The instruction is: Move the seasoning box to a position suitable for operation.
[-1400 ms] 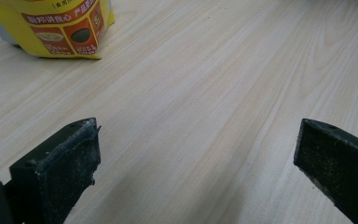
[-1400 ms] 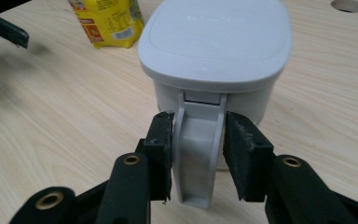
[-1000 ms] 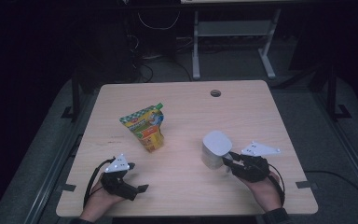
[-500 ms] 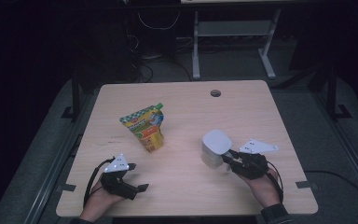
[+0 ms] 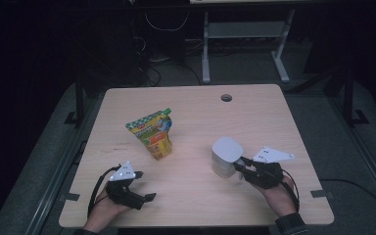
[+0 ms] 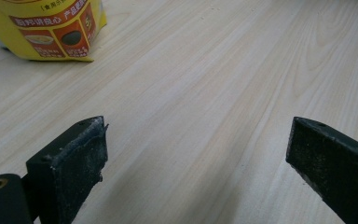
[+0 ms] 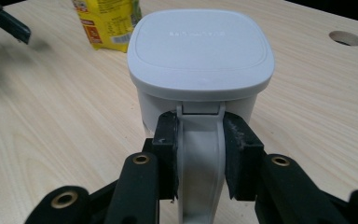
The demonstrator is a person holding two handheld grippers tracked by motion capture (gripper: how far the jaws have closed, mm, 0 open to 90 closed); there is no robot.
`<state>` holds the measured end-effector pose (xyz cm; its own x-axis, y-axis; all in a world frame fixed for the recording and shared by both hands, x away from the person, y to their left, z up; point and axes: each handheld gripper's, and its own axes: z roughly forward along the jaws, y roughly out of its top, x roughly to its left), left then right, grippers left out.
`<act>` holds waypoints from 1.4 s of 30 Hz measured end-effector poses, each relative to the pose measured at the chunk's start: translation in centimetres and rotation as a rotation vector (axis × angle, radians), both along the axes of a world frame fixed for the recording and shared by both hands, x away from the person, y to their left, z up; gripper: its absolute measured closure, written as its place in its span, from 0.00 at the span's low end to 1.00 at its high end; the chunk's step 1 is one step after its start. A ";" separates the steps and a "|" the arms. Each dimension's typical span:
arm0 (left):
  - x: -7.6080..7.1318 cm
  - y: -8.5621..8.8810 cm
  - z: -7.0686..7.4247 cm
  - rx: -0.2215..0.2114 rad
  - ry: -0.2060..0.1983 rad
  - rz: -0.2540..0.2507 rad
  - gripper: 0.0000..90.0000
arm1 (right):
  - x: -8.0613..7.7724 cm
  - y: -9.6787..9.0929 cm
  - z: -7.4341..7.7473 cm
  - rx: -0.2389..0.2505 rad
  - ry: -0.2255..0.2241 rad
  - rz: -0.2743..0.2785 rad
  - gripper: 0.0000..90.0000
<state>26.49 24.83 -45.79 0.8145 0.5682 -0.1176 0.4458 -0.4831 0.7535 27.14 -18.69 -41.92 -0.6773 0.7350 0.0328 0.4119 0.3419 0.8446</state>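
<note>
gripping the handle of the white lidded container [image 7: 200, 70], the right gripper [image 7: 199, 154] has its two pads pressed on both sides of the narrow grey handle, so its jaws are clenched on it. the container stands upright on the table [image 5: 196, 205], at the right half, a little in front of the person's right hand. the left gripper [image 6: 196, 154] is released, its jaws wide apart over bare wood with nothing between them, near the front left edge.

i think the handle is thin and the body looks heavy beside it, so a lift may let the container swing or slip out of the pads. the lid could also come loose if it tilts.

the snack pouch [image 5: 152, 133] stands well apart at the left, so the middle and back of the table are free. the cable hole [image 5: 226, 97] is far at the back.
</note>
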 end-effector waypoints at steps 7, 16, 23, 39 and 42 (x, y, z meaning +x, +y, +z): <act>0.0 -0.1 0.0 -0.001 -0.001 -0.005 0.05 | -0.4 0.7 0.0 0.016 -0.002 0.069 0.76; -0.1 -0.3 -0.1 -0.002 0.002 -0.010 0.05 | -1.0 2.3 -0.1 0.028 -0.005 0.178 0.76; -0.1 -0.3 -0.1 -0.002 0.004 -0.012 0.05 | -1.3 3.2 -0.4 0.046 -0.012 0.274 0.76; -0.1 -0.4 -0.1 0.000 0.003 -0.018 0.05 | -1.6 3.4 -0.7 0.041 -0.010 0.309 0.65; -0.1 -0.3 -0.1 -0.002 0.006 -0.014 0.06 | -1.8 2.6 -0.7 0.061 0.016 0.296 0.61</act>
